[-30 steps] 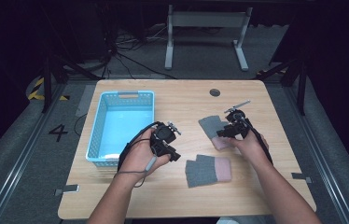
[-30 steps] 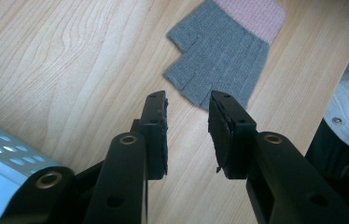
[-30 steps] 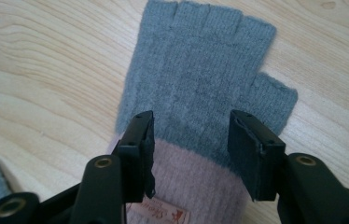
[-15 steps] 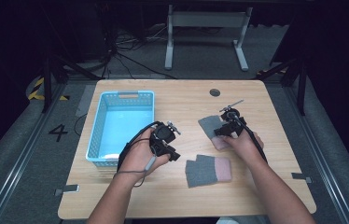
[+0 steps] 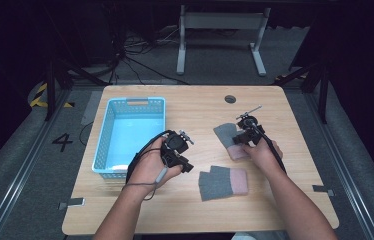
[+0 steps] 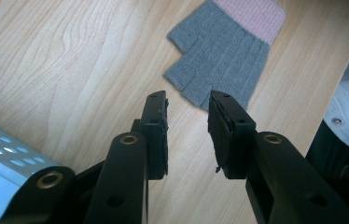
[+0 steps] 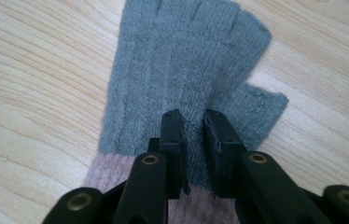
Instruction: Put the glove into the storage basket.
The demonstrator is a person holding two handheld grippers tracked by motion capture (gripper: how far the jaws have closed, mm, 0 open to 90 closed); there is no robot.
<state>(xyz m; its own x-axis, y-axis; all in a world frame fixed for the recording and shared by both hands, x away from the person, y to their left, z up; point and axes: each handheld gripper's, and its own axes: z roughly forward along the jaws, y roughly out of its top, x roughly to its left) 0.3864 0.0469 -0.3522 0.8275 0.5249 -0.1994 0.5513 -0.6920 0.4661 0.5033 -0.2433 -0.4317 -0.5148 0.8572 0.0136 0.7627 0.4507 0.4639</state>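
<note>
Two grey fingerless gloves with pink cuffs lie flat on the wooden table. The far glove lies under my right gripper. Its jaws have just been closing and now pinch a ridge of the grey knit just above the cuff. The near glove lies at the front centre, fingers toward my left gripper. That gripper hovers just short of the glove, open with nothing between its pads.
A light blue plastic basket stands at the table's left, beside my left hand. A round cable hole sits near the far edge. Bare wood stretches along the right side.
My right gripper has shifted slightly left onto the far glove and its jaws have closed on the fabric. The left gripper has stayed in place.
</note>
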